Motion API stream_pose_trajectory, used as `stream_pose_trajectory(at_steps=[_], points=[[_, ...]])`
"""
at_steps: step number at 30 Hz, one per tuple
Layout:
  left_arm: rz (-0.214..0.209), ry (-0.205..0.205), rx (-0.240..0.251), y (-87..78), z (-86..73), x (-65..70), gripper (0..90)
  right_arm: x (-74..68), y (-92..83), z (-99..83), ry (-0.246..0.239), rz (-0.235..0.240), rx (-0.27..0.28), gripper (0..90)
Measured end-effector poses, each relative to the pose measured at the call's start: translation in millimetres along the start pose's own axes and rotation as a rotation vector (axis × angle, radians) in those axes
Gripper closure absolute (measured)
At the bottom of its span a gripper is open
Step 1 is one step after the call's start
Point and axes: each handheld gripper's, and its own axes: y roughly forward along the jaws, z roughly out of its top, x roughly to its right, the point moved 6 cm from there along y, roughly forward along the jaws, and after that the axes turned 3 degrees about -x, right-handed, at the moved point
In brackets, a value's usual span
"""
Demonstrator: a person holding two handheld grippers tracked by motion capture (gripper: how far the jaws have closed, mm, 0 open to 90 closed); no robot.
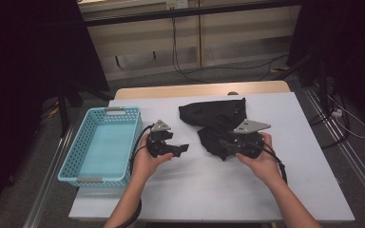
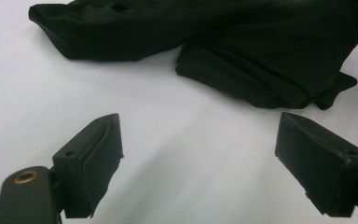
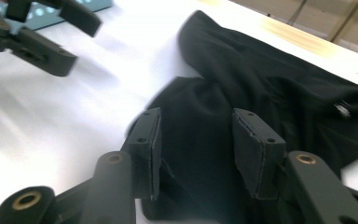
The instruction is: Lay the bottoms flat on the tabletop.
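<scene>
White sheeting covers the table [image 1: 209, 190], with a wooden edge showing at the far side and dark floor and cables beyond. On it lies a crumpled black garment [image 1: 216, 124], right of centre, bunched into two lobes with one fold lapped over the other; a light blue basket [image 1: 83, 164] stands at the table's left side, well apart from the cloth. The right gripper [image 3: 196, 140] sits at the near edge of the lower lobe, its jaws parted with the dark fabric lying under and between them but neither pad pressing on it, so nothing is held. The left gripper [image 2: 200, 154] hovers over bare table between basket and cloth, jaws wide apart and empty, the garment near but not touched. The work looks like folding or gathering the garment, perhaps for the basket, and the step in hand seems to be taking a fresh hold. To do that well, the right gripper should pick a single clear edge or corner, not the thick lapped bunch, and close fully on it before lifting. The left gripper would do best to come in at the opposite end, so the cloth can be drawn flat between both hands; pulling from one side alone would likely drag the heap across the slippery sheet
</scene>
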Motion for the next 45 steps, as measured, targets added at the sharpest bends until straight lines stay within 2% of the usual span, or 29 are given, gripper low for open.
stream_pose_trajectory(at_steps=[3,6,8,9,10,11,13,17,21,24,30,36,37,41,42,45], points=[[0.003,0.001,0.0,-0.9,-1.3,-1.7,14.8,-10.6,9.1,2.8,-0.028,0.016,-0.006,54.0],[0.006,-0.005,0.0,-2.1,-2.0,-2.2,14.9,-19.0,23.3,-2.3,-0.061,0.026,-0.056,58.4],[0.007,-0.003,-0.001,-2.3,-2.7,-2.0,14.9,-23.2,33.3,-8.0,-0.071,0.036,-0.09,68.4],[0.006,-0.001,-0.004,-2.2,-3.2,-1.5,14.9,-24.7,36.9,-10.7,-0.083,0.047,-0.105,79.7],[0.005,0.001,-0.004,-1.9,-3.5,-1.3,14.9,-25.8,38.8,-12.6,-0.092,0.056,-0.115,85.9],[0.007,0.0,-0.004,-1.8,-3.6,-1.4,14.9,-26.7,39.4,-12.9,-0.089,0.066,-0.116,86.8],[0.007,0.001,-0.002,-2.4,-3.4,-1.4,14.9,-27.2,36.7,-10.9,-0.089,0.075,-0.105,87.2],[0.008,-0.001,0.008,-4.8,-1.6,0.0,15.1,-23.0,19.8,-0.6,-0.049,0.091,-0.034,87.4],[-0.001,0.005,0.008,-1.6,-1.5,3.6,15.5,-10.2,-2.5,14.7,0.001,0.082,0.06,87.5],[-0.016,0.006,0.001,3.4,-1.7,6.4,15.9,-0.7,-13.3,19.4,0.025,0.078,0.095,87.5],[-0.038,0.002,0.007,11.0,2.1,11.8,17.0,10.5,-19.3,10.6,0.052,0.057,0.084,87.2],[-0.051,0.013,0.002,19.2,4.8,16.1,19.0,15.1,-24.0,-1.5,0.059,0.061,0.056,87.2],[-0.056,0.015,-0.002,24.1,6.2,18.9,19.5,14.0,-21.4,-9.5,0.042,0.057,0.021,87.1],[-0.058,0.024,0.006,33.7,10.3,24.5,21.1,14.5,-17.6,-19.4,0.044,0.051,-0.023,86.7],[-0.057,0.029,0.007,35.6,11.0,25.6,21.5,13.9,-16.5,-22.4,0.03,0.053,-0.042,86.7],[-0.041,0.062,0.009,44.6,14.5,28.6,25.8,11.2,-14.3,-28.0,0.01,0.049,-0.073,86.7]])
